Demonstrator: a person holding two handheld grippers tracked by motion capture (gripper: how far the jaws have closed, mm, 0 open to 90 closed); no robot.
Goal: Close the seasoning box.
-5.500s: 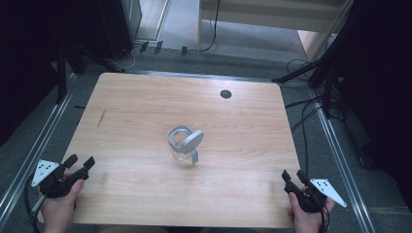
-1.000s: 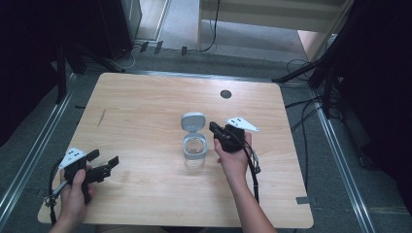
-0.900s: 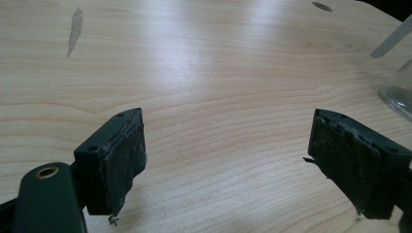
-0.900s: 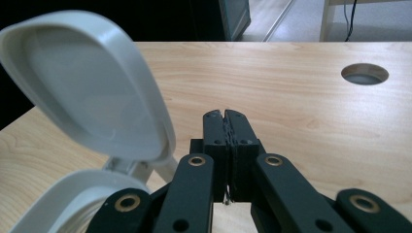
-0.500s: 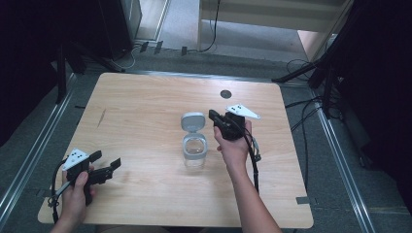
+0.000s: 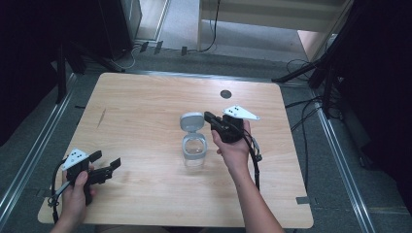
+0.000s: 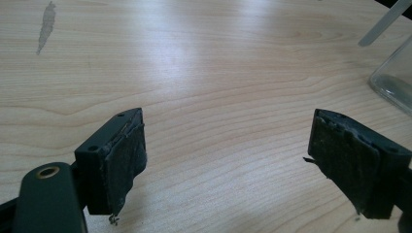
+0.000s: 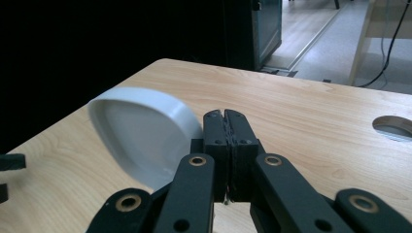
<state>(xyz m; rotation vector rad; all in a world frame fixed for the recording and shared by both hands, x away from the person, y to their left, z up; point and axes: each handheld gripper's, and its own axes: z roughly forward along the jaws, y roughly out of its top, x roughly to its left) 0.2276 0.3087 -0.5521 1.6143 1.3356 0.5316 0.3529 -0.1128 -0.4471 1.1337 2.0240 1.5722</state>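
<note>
Glass jar [image 6: 195, 150], grey lid [image 6: 191, 120] raised

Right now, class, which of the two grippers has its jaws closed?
The right gripper, beside the container's grey lid, has its jaws pressed together. The left gripper, near the table's front left corner, has its jaws spread.

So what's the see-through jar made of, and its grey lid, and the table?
The jar looks like clear plastic or glass: you can see the table through it, so I can't tell which. Its lid looks like smooth matte grey plastic, evenly coloured with soft rounded edges. The table looks like pale wood or wood-look laminate, with grain lines showing.
</note>
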